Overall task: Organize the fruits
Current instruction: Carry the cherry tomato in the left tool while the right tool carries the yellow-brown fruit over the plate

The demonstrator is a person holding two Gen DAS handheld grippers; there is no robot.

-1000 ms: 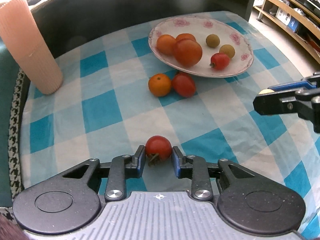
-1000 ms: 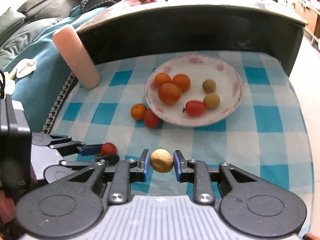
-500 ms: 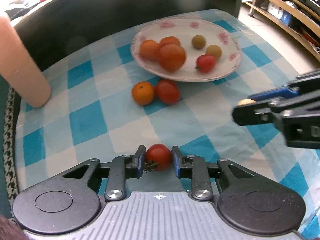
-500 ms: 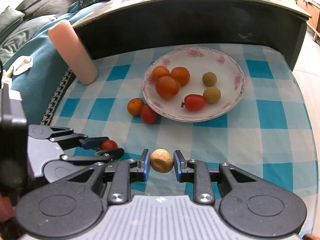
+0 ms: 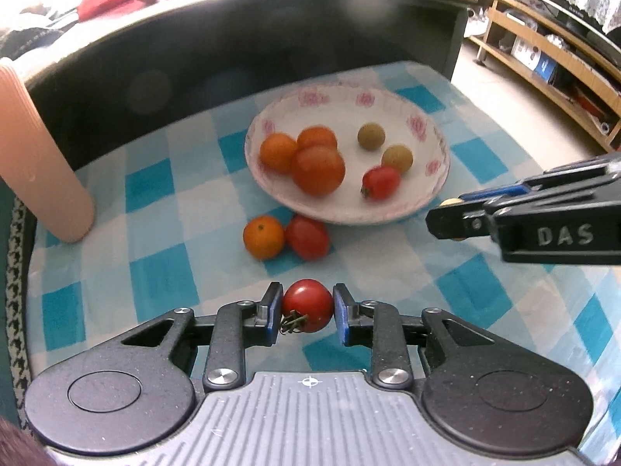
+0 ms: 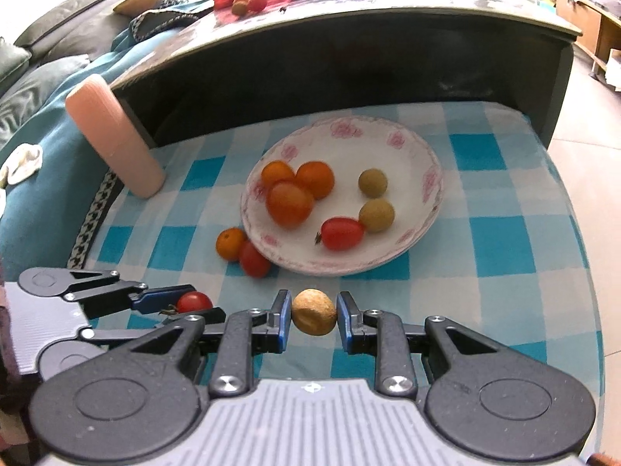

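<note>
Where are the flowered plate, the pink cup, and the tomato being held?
flowered plate (image 6: 421,163): right wrist view, bare far rim.
pink cup (image 6: 112,143): right wrist view, ribbed side.
held tomato (image 5: 307,305): left wrist view, its middle.

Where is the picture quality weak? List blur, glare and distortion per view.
Left wrist: washed-out glare at the top left, table edge bowed by fisheye, plate fruit slightly soft. Right wrist: sharper, same bowing of the table edge, mild blur on the plate.
</note>
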